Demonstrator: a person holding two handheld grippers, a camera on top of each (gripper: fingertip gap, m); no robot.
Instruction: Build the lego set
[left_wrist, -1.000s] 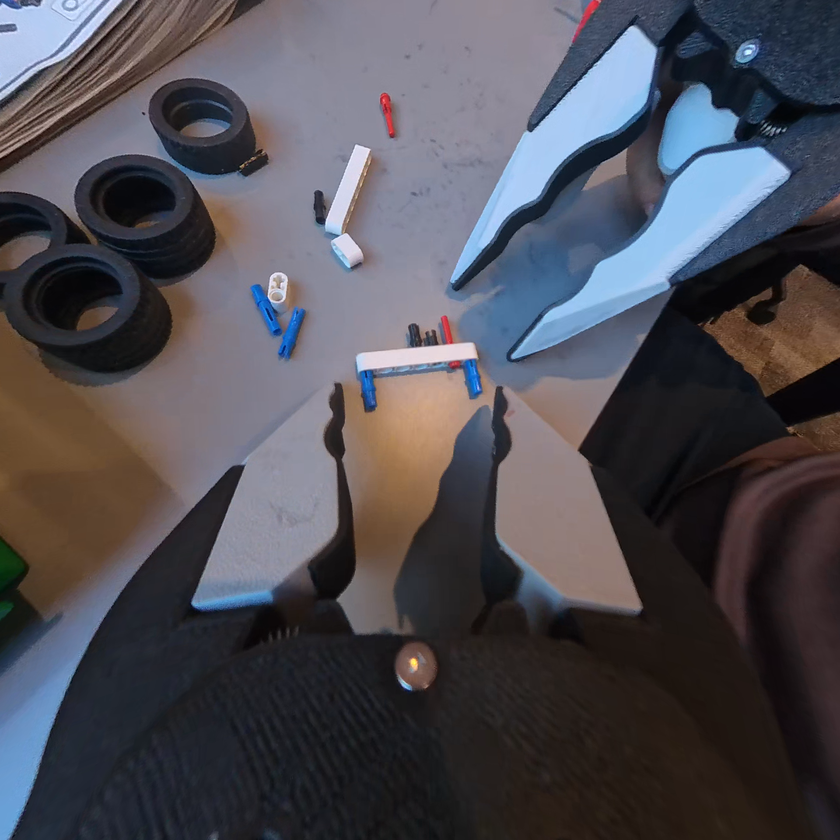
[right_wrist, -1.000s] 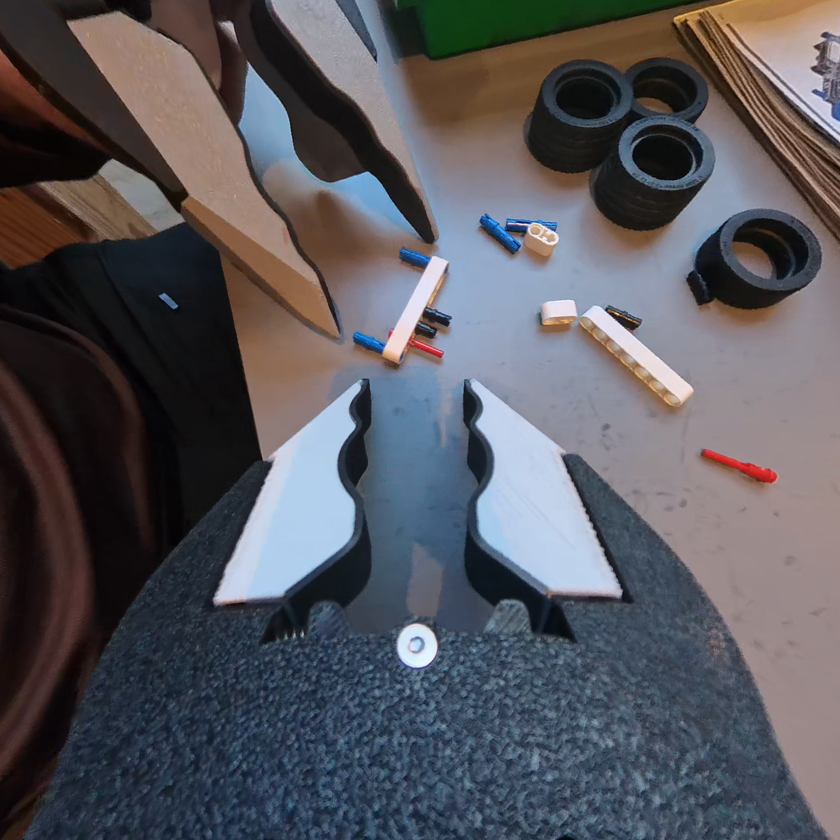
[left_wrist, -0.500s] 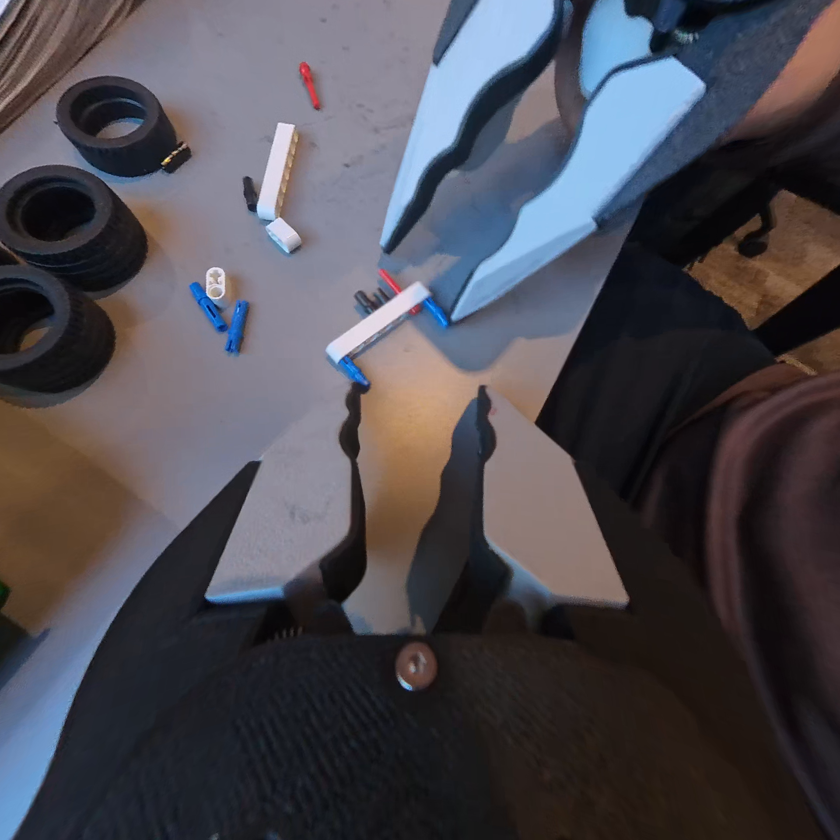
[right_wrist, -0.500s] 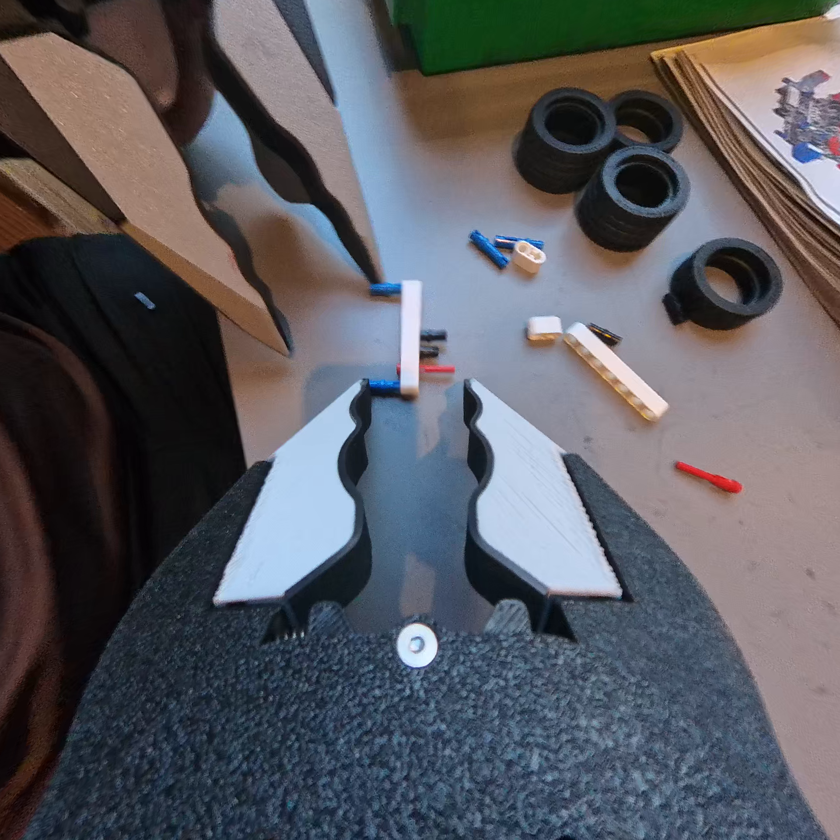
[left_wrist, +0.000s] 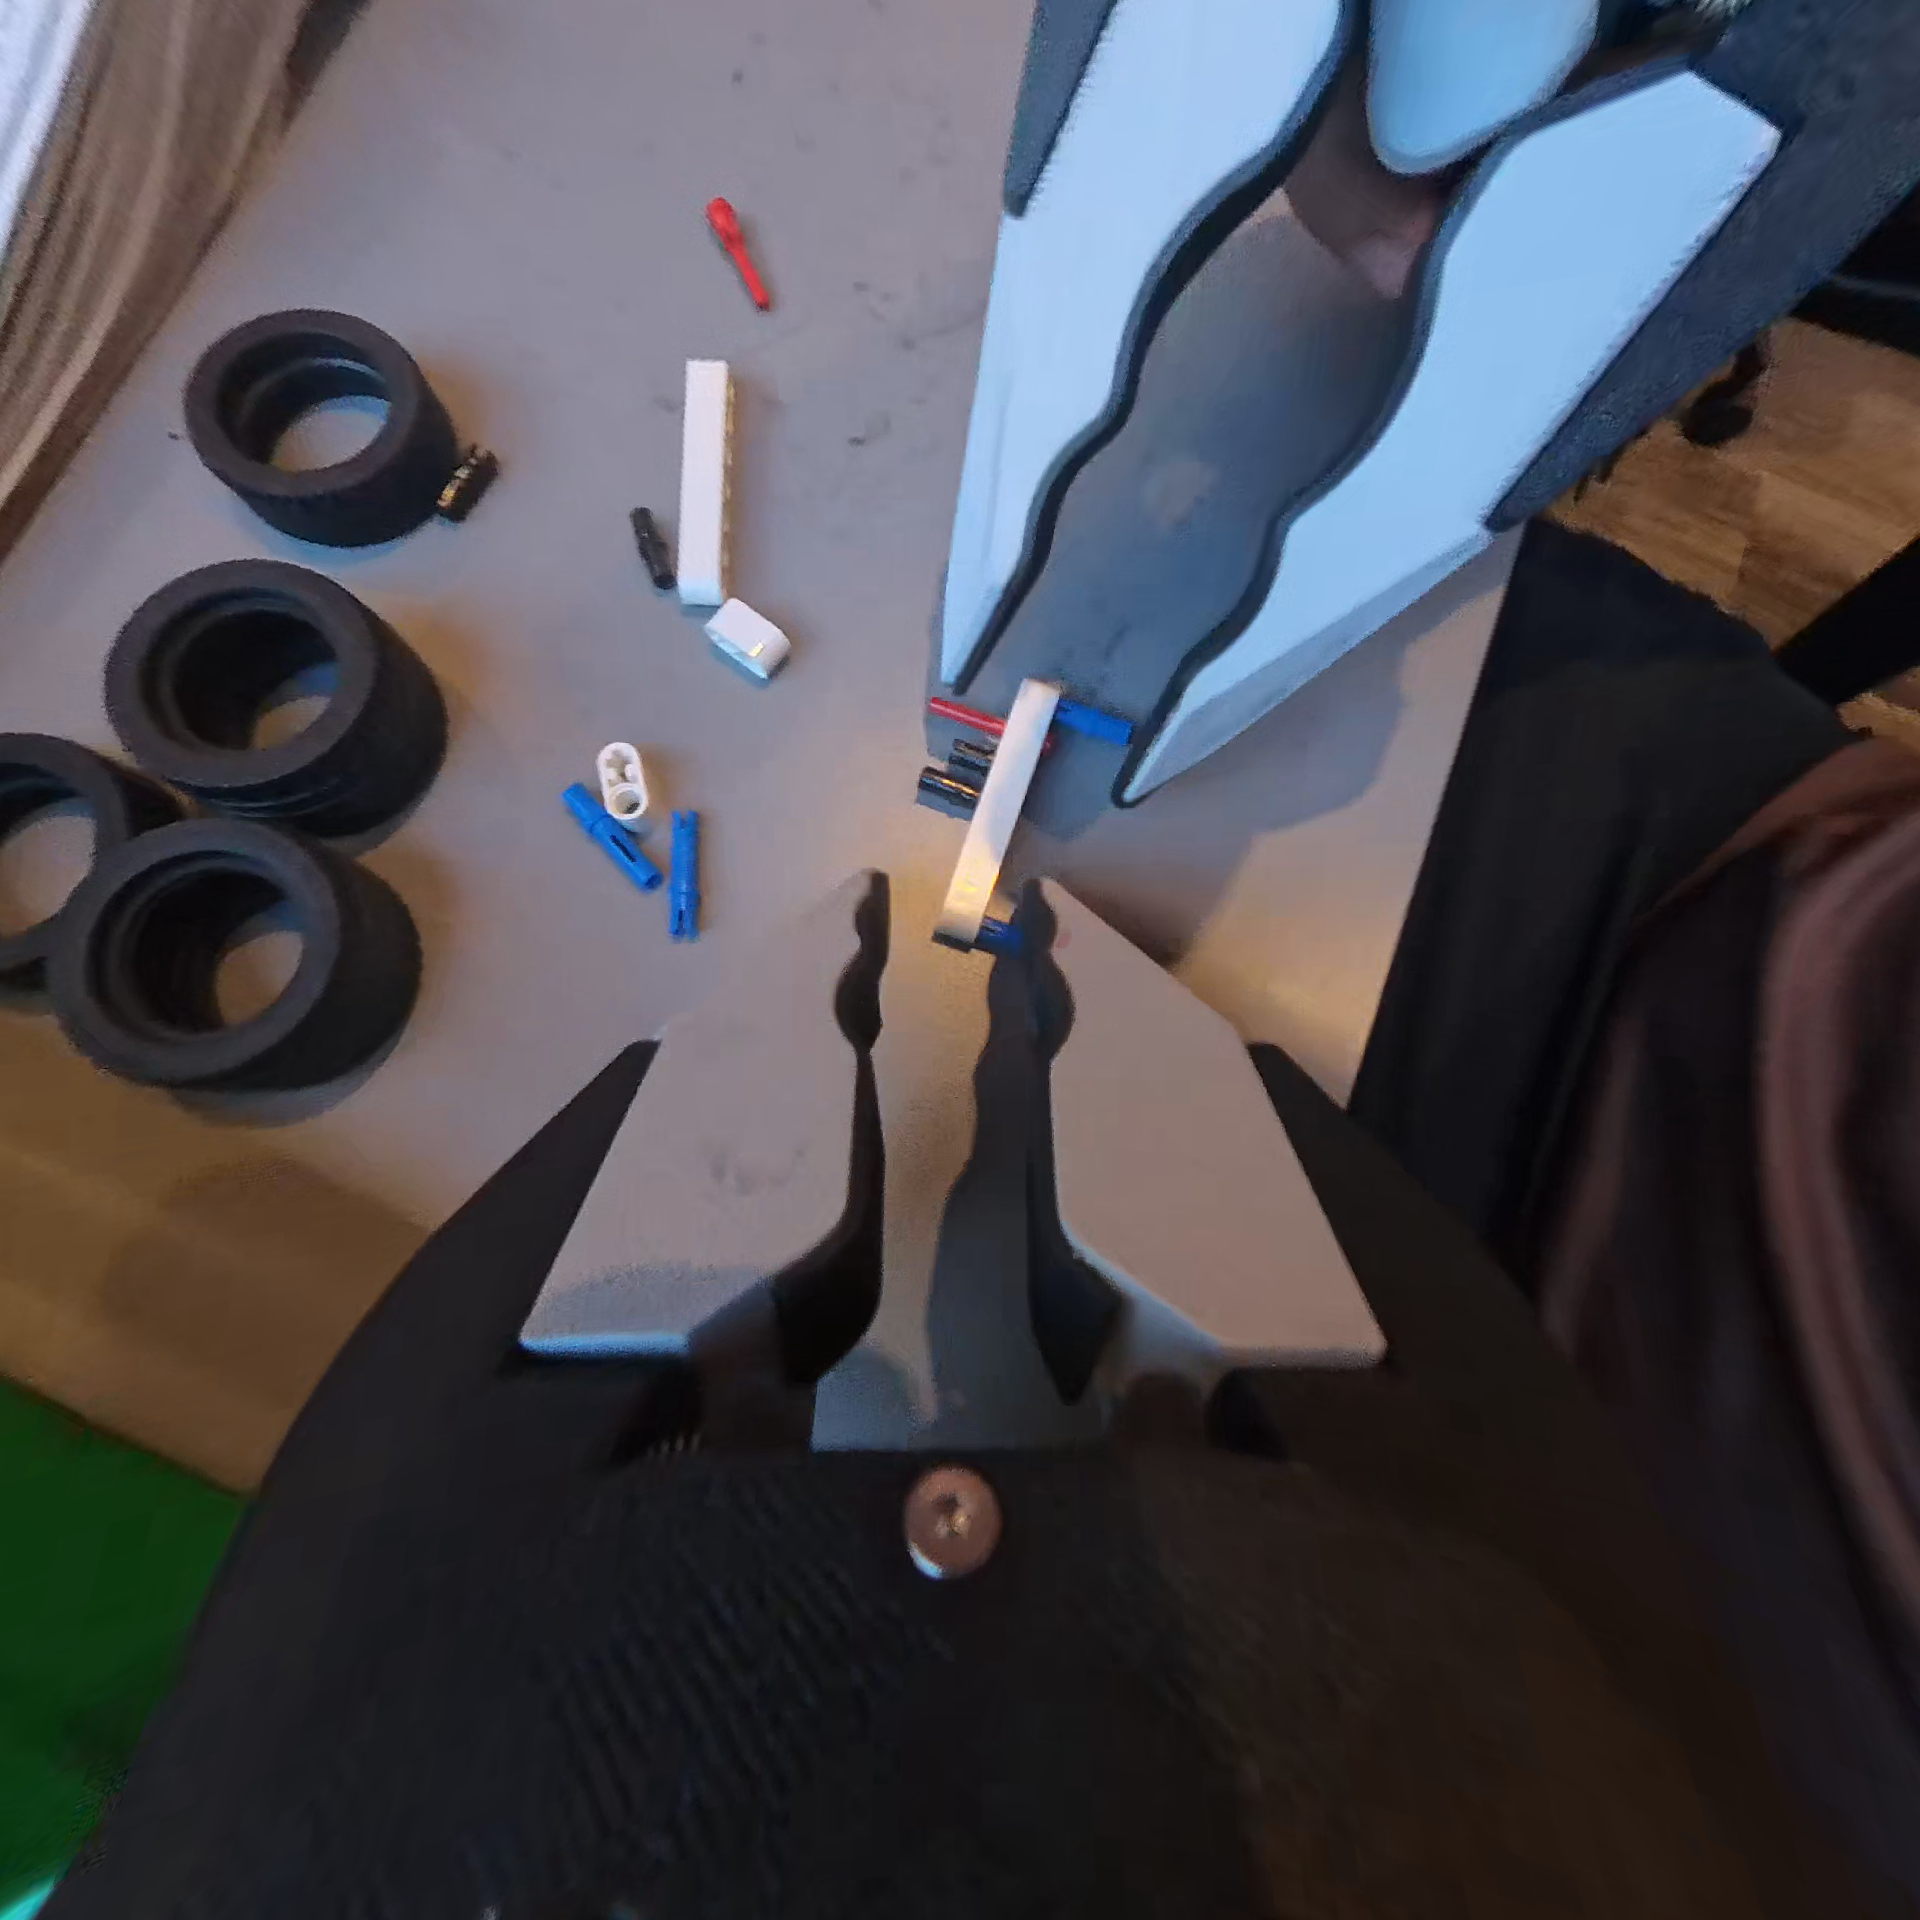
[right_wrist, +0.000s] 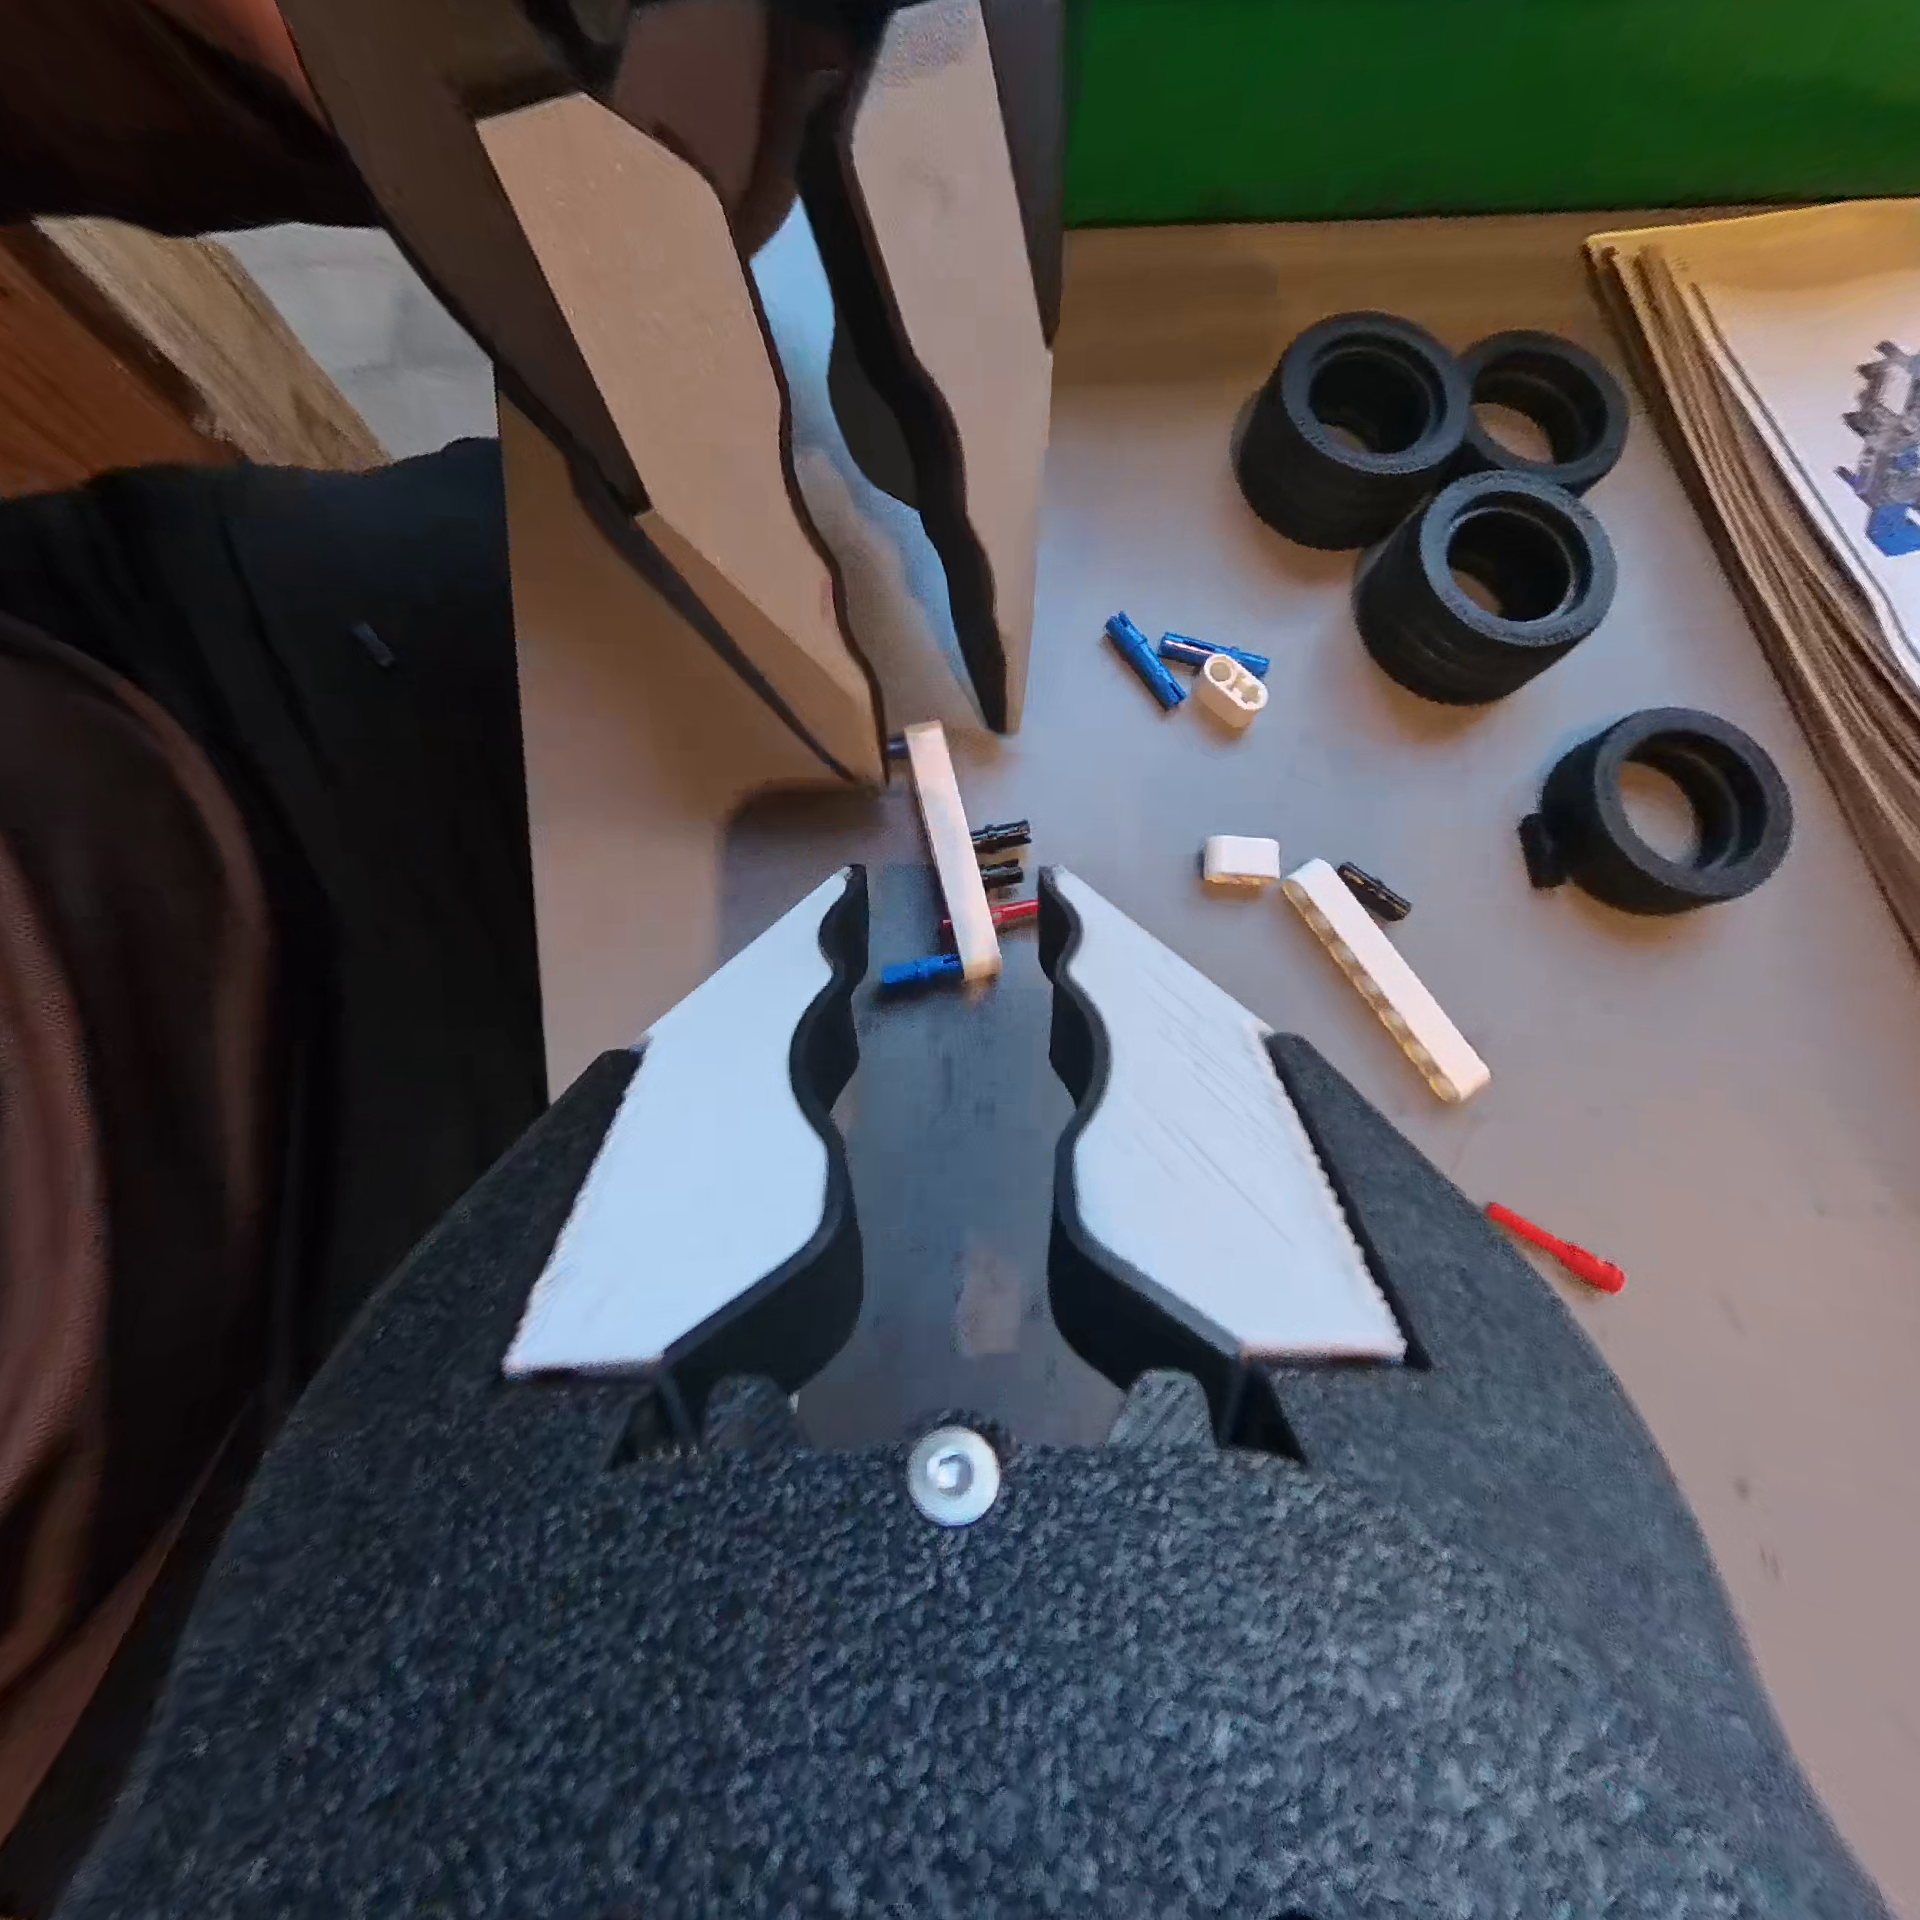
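Observation:
A white beam (left_wrist: 995, 816) with blue, black and red pins in it lies on the grey table (left_wrist: 520, 208), near its edge. My left gripper (left_wrist: 956, 904) is open, and the beam's near end sits at its fingertips, close against the right finger. My right gripper (right_wrist: 954, 883) is open, with the beam (right_wrist: 951, 852) reaching in between its fingertips. The two grippers face each other along the beam. In the left wrist view the right gripper (left_wrist: 1039, 743) straddles the beam's far end. In the right wrist view the left gripper (right_wrist: 935, 750) is at the beam's far end.
A second white beam (left_wrist: 707, 478), a short white piece (left_wrist: 748, 639), a black pin (left_wrist: 652, 545), a red axle (left_wrist: 738, 249), two blue pins (left_wrist: 613, 836) and a white connector (left_wrist: 623, 779) lie loose. Black tyres (left_wrist: 275, 696) stand left. A booklet (right_wrist: 1818, 416) and green box (right_wrist: 1455, 104) lie behind. Left and right tips are no more than a few centimetres apart. It is some 4 cm from my right tips to the short white piece (left_wrist: 748, 639). Look for it in the right wrist view (right_wrist: 1238, 842) too.
The white beam has turned from lying crosswise to pointing lengthwise between the two grippers. Both grippers have closed in on its ends, and the right one has come down over it.

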